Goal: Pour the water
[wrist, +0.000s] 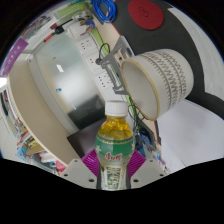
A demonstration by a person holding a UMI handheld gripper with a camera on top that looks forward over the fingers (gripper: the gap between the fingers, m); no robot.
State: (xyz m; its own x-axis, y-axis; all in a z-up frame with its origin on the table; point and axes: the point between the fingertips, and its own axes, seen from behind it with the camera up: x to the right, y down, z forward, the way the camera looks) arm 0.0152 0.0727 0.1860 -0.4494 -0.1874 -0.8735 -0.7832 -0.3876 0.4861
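A clear plastic bottle (114, 140) with a white cap, yellow liquid and a green-and-red label stands upright between my fingers. My gripper (113, 166) is shut on the bottle, the magenta pads (88, 166) pressing its labelled body from both sides. Beyond the bottle and slightly to its right hangs a white ribbed cup (160, 79), tipped on its side with its open mouth facing the bottle's cap. The bottle's base is hidden below the fingers.
A white table surface (60, 85) spreads to the left behind the bottle. A red round object (146, 13) lies on a dark surface far ahead. Blue cable (103, 10) and coloured clutter sit at the far back; more clutter lines the left edge (30, 150).
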